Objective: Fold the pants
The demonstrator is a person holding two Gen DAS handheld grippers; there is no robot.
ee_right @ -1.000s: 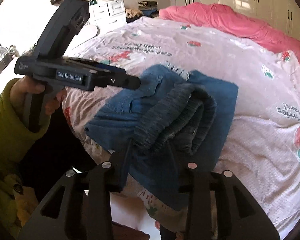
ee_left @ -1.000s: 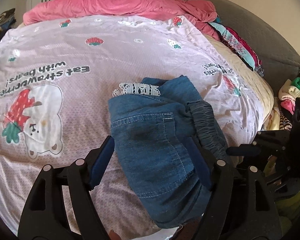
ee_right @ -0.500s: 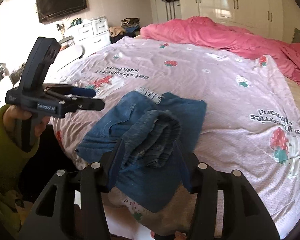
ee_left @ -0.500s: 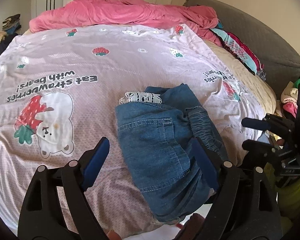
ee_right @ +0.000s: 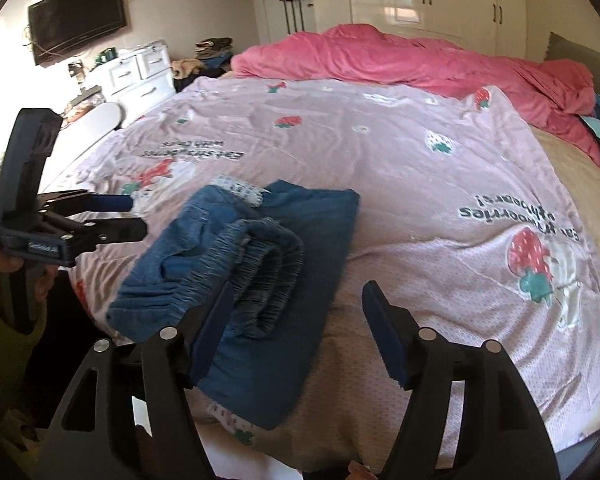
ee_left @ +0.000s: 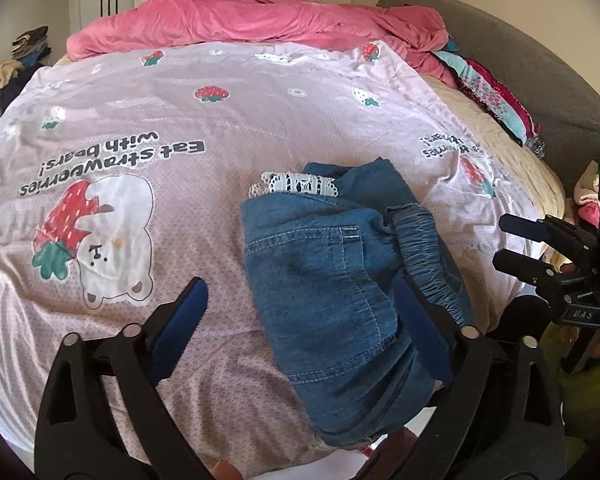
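The blue denim pants (ee_left: 340, 276) lie folded in a thick bundle near the front edge of the bed, with white lace trim (ee_left: 296, 184) at the far end and the elastic waistband (ee_right: 268, 268) bunched on top. My left gripper (ee_left: 300, 320) is open and empty, held above the bundle's near end. My right gripper (ee_right: 300, 320) is open and empty, just right of the pants (ee_right: 236, 264). Each gripper shows in the other view: the right one (ee_left: 520, 244) and the left one (ee_right: 128, 216).
The pants rest on a pink strawberry-print sheet (ee_left: 180, 120). A pink duvet (ee_left: 260, 16) is heaped at the far end. Folded clothes (ee_left: 492, 92) lie along the grey headboard (ee_left: 520, 52). White drawers (ee_right: 136, 76) and a wall TV (ee_right: 76, 20) stand beyond the bed.
Both grippers have drawn back from the pants. The right gripper has let go of the waistband, opened wide and shifted right. The pants stay folded on the bed.
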